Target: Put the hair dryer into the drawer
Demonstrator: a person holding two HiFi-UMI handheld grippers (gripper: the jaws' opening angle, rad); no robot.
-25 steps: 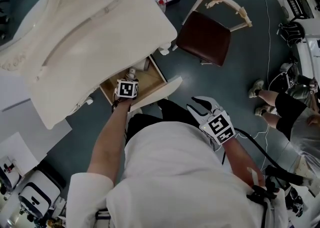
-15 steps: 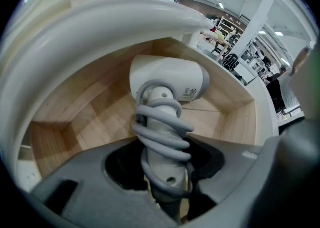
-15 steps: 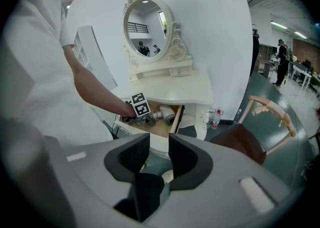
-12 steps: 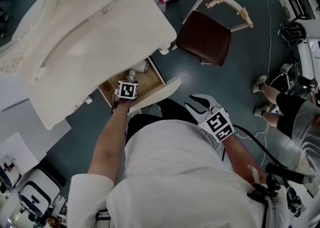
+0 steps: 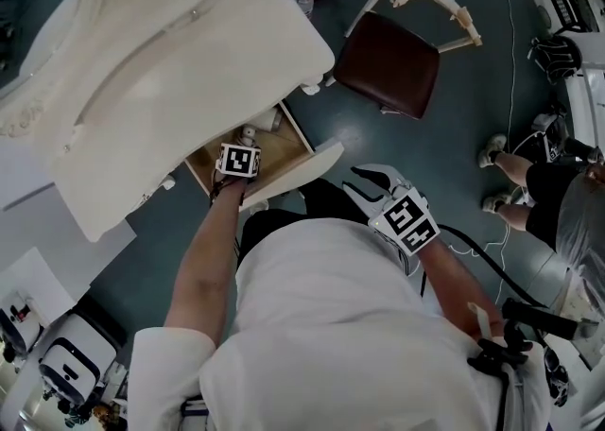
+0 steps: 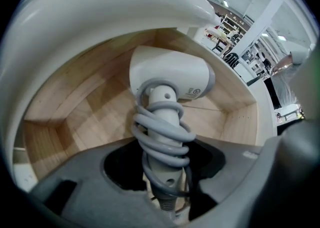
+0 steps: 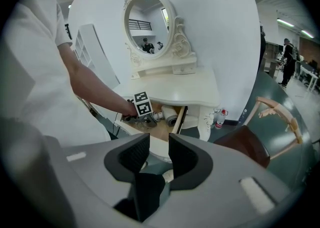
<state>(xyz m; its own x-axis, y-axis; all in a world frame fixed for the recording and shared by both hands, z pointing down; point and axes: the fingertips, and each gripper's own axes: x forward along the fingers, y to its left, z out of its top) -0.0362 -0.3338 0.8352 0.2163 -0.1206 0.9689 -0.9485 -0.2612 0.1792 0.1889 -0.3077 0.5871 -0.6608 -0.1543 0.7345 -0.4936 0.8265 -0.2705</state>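
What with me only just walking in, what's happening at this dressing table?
A person with a gripper in each hand is putting the hair dryer into the open drawer of the white dressing table. The left gripper is down in the drawer, its jaws opening, with the cord-wrapped handle between its fingers. The right gripper hangs empty near the person's body.

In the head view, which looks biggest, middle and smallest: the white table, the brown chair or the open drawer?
1. White table, by far the largest.
2. Brown chair.
3. Open drawer, but the table hides part of it, so chair and drawer are close.
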